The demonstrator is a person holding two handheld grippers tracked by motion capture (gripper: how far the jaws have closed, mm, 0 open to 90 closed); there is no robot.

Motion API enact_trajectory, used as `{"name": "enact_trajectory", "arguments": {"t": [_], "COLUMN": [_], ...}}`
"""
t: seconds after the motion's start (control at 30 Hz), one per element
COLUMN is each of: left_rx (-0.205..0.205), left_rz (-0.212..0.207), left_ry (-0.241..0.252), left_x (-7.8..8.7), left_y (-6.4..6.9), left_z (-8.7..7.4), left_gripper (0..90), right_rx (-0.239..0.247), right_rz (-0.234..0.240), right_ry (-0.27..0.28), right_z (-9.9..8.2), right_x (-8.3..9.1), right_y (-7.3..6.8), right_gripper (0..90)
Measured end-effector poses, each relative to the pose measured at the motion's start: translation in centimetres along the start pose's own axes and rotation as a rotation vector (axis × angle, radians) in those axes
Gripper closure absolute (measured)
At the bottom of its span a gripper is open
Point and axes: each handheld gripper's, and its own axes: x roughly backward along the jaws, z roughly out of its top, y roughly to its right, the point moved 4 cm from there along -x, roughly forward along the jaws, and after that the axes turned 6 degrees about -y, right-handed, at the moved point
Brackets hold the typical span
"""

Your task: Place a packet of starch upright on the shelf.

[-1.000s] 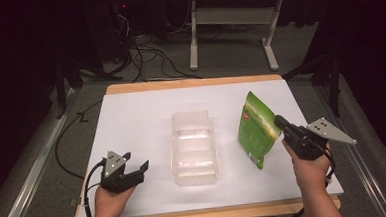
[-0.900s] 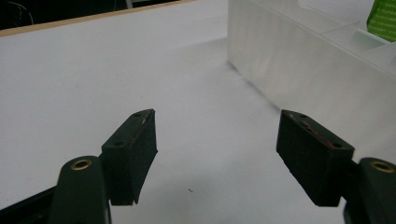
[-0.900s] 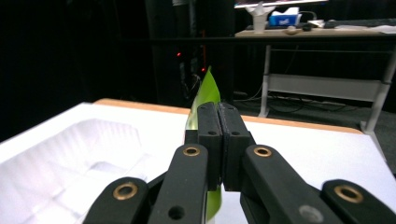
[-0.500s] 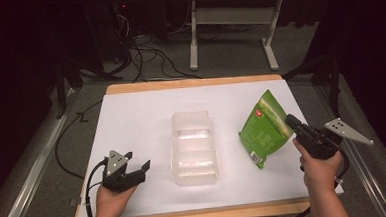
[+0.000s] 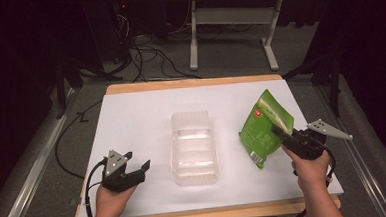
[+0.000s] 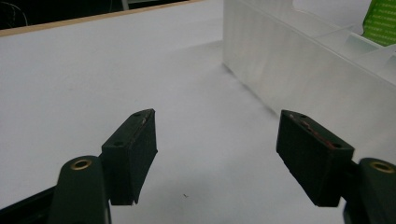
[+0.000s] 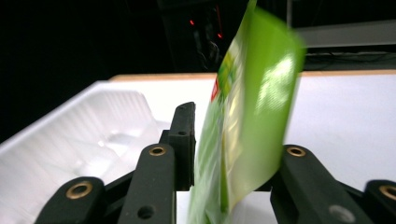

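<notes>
A green pouch [image 5: 264, 130] stands tilted on the white table cover, right of a clear plastic tray [image 5: 194, 148]. My right gripper [image 5: 278, 134] is at the pouch's right edge. In the right gripper view the blurred pouch [image 7: 252, 116] sits between the jaws of the right gripper [image 7: 229, 140]. These jaws have just been opening, and the left pad stands a little off the pouch. My left gripper [image 5: 137, 160] rests open near the front left, with nothing between the jaws of the left gripper [image 6: 217, 121].
The tray [image 6: 303, 60] has several shallow compartments and lies lengthwise at the table's middle, also seen as a tray [image 7: 70, 135] left of the pouch. A wooden table edge [image 5: 194, 82] borders the white cover. Cables and a desk frame [image 5: 228, 16] lie beyond.
The right hand has sunk slightly and shifted right with the pouch. The pouch has tipped from upright to leaning. The right jaws have spread apart. The left gripper has not moved.
</notes>
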Motion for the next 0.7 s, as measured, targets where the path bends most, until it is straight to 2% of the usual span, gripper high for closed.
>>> {"name": "enact_trajectory", "arguments": {"t": [0.27,0.33,0.47,0.7], "left_rx": [0.000,-0.001,-0.004,-0.005], "left_rz": [-0.004,-0.004,-0.002,-0.001], "left_ry": [0.005,0.004,0.003,0.002], "left_x": [0.1,0.1,0.1,0.1], "left_y": [0.1,0.1,0.1,0.1], "left_z": [0.0,0.0,0.0,0.0], "left_gripper": [29.7,29.7,29.7,29.7], "right_rx": [0.028,0.029,0.033,0.045], "right_rz": [-0.007,-0.011,-0.006,0.002], "right_ry": [-0.075,-0.078,-0.085,-0.089], "right_z": [-1.3,-1.4,-1.4,-1.3], "right_x": [-1.4,-1.4,-1.5,-1.5], "right_y": [-0.3,-0.4,-0.3,-0.5], "right_gripper": [71.9,73.3,81.6,84.2]}}
